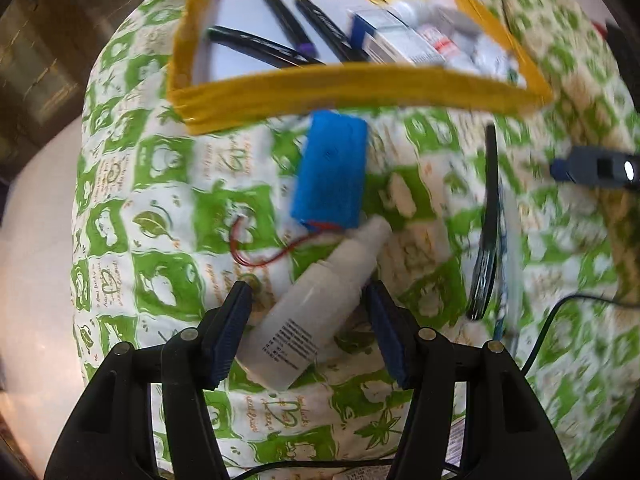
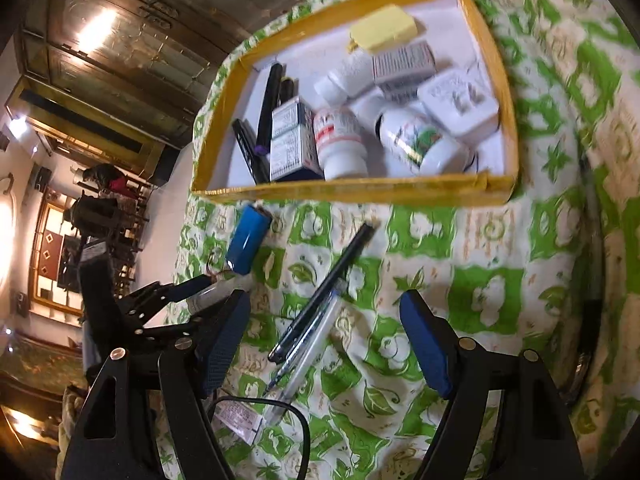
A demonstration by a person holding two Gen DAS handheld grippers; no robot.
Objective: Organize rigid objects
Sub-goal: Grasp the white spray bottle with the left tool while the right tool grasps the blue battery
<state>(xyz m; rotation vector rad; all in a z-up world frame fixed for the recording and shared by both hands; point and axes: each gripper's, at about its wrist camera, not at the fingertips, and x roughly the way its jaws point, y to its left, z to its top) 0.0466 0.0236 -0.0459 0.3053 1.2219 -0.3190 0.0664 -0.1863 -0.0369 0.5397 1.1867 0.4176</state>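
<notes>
Covering the table, the green-and-white patterned cloth (image 2: 480, 288) leaves open room below the yellow-rimmed tray (image 2: 352, 194). Below the tray, the translucent spray bottle (image 1: 316, 304) lies diagonally, cap toward the blue battery pack (image 1: 330, 174). The left gripper (image 1: 310, 320) straddles it, jaws spread, contact unclear. The right gripper (image 2: 324, 340) hangs spread and empty over two pens (image 2: 316, 304).

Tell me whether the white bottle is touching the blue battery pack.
Touching. In the left wrist view the white bottle's cap end overlaps the lower edge of the blue battery pack with no cloth showing between them; motion blur softens the edge slightly.
</notes>
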